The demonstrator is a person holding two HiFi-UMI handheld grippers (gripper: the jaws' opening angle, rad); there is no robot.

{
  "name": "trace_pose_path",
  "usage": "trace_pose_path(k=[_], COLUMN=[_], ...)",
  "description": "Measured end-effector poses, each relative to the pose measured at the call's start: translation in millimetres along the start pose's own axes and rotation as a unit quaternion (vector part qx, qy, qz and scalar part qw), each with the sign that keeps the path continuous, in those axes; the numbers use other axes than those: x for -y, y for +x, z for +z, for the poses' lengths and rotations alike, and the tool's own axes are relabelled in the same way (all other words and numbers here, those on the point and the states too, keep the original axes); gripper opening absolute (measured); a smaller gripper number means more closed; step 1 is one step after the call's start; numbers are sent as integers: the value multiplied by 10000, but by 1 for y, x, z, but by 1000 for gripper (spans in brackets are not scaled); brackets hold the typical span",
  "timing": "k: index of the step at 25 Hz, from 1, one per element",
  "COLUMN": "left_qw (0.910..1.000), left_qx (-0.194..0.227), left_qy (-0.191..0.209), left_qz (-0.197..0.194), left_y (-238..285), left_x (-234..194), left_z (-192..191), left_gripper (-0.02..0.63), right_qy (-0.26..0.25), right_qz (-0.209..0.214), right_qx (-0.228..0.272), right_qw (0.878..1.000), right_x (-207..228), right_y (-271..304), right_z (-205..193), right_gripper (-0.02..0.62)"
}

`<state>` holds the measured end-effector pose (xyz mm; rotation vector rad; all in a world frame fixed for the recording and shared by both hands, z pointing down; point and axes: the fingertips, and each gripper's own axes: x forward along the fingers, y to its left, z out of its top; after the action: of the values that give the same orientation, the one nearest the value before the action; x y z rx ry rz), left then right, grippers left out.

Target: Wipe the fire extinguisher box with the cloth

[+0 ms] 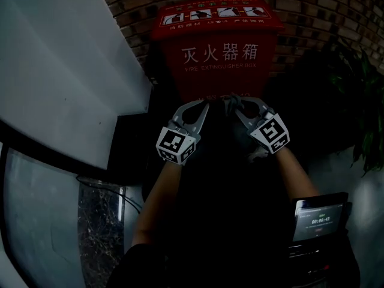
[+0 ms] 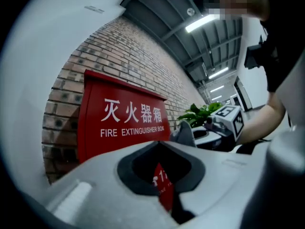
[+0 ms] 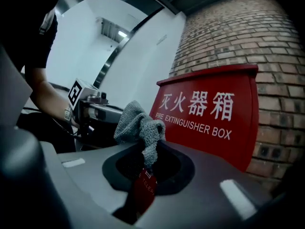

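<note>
Close under the head camera, both forearms point forward side by side. The right hand-held gripper [image 3: 144,152] is clamped on a bunched grey cloth [image 3: 137,124] that sticks out past its tips. The left hand-held gripper [image 2: 163,173] has its jaws together on nothing. Straight ahead, just beyond both, the red fire extinguisher box [image 1: 219,53] stands upright against the brick wall [image 1: 312,11]. The cloth probably needs only a short push forward.

Box [image 1: 219,47] against brick wall [image 1: 324,11], plant [image 1: 366,101] at right

Left hand-held gripper [image 1: 204,105] seemingly closed — right hand-held gripper [image 1: 233,102] pinches cloth [image 3: 138,125].
</note>
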<state>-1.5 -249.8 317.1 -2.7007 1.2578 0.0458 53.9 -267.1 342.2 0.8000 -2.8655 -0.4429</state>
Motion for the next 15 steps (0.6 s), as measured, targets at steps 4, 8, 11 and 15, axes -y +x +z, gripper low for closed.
trace_pose_path(k=[4,8,11,15], left_qw=[9999,9997,9997,9994], left_qx=[87,127,166,109], left_qy=[-79,-175,-174,-299], left_qz=[42,67,-14,-137], left_y=[8,14,17,18], left_x=[-11,-13,-13,-12], left_z=[-7,-14,-30,-53], left_gripper=[3,3,3,3], right_qy=[556,687,929,1040], right_qz=[-189,-240,-151,136], right_qx=[504,789,837,681], right_qw=[9970,9942,9920,9922], right_x=[18,22,20,1], right_y=[2,2,9,18], right_z=[0,2,-14,-38], right_gripper=[35,35,35,35])
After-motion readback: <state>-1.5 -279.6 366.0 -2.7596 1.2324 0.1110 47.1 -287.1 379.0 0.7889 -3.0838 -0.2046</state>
